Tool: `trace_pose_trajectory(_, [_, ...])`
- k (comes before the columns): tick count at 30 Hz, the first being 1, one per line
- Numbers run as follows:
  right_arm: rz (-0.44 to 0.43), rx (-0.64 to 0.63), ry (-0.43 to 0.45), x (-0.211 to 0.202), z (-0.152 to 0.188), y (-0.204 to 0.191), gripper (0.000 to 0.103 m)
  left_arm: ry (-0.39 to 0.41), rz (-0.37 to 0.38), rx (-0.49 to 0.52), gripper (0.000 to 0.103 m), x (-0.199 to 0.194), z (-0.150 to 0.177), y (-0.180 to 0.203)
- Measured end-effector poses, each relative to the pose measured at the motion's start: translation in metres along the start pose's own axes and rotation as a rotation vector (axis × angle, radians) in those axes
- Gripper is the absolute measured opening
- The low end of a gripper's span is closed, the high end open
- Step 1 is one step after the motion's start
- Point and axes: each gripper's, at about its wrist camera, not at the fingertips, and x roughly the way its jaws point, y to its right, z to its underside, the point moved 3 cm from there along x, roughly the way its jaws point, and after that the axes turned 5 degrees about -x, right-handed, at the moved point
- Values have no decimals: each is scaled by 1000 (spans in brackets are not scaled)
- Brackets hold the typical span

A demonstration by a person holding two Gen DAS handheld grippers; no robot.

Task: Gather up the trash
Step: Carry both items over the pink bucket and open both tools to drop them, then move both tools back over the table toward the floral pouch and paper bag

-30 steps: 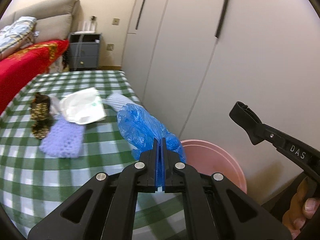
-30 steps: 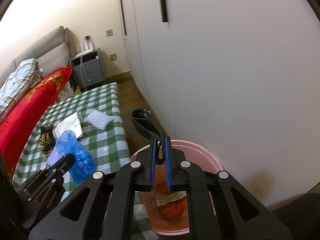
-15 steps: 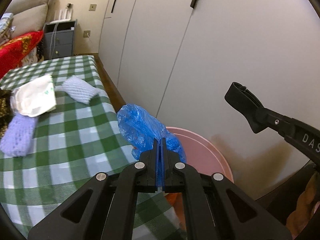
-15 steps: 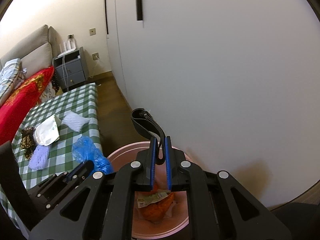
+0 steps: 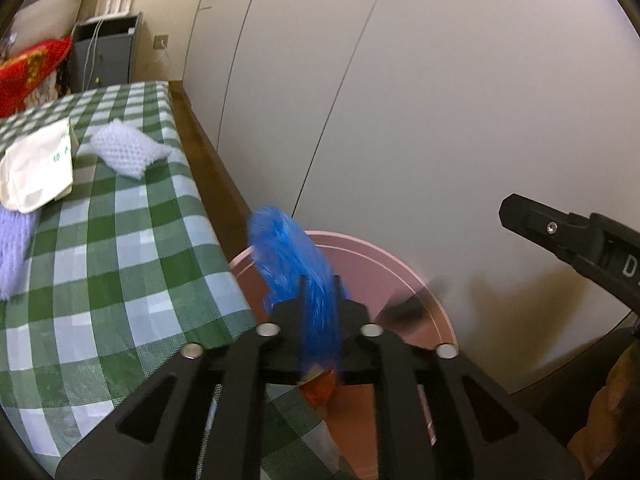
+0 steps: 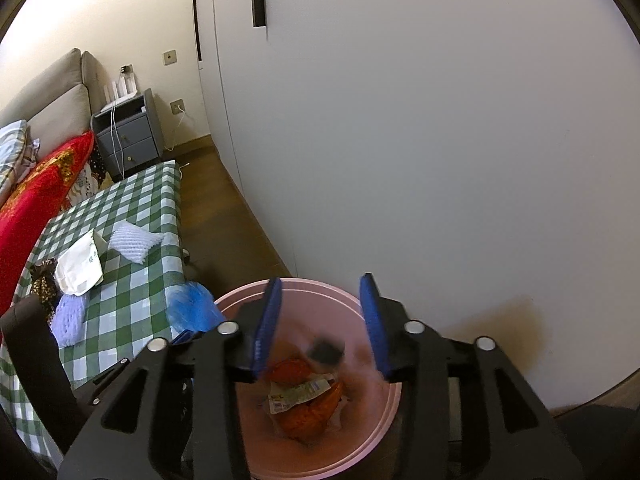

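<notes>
My left gripper stands slightly apart with the blue plastic bag still between its fingers, blurred by motion, over the near rim of the pink bin. My right gripper is open above the pink bin. A dark strap is blurred in mid-air, falling into the bin onto orange wrappers. The blue bag also shows in the right wrist view at the bin's left rim.
A green checked table stands left of the bin with a white foam net, a white paper bag and a lilac net. White wardrobe doors stand behind the bin. A red blanket and a grey nightstand lie far left.
My right gripper opened and let go of the dark strap, which is falling into the bin. My left gripper carried the blue bag over the bin's rim and its fingers parted a little.
</notes>
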Motion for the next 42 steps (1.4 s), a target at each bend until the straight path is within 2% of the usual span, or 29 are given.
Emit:
trace_pose_trajectory(4, [-3, 7, -1, -1, 1, 1, 43, -6, 1, -15, 25, -2, 1, -2])
trace_pose_trajectory(11, [-15, 23, 25, -10, 0, 3, 43, 31, -20, -30, 26, -14, -3, -9])
trace_pose_trajectory(17, [-58, 10, 56, -15, 1, -9, 43, 84, -68, -41, 25, -35, -7, -22])
trace_pose_trajectory(33, [-273, -45, 119, -7, -1, -79, 42, 266, -338, -143, 25, -97, -29, -107])
trace_pose_trajectory(39, [-385, -57, 96, 13, -1, -120, 42, 300, -435, -156, 25, -117, -31, -136])
trace_pose_trajectory(42, [-447, -58, 66, 23, 1, -141, 41, 318, -487, -199, 25, -126, -32, -156])
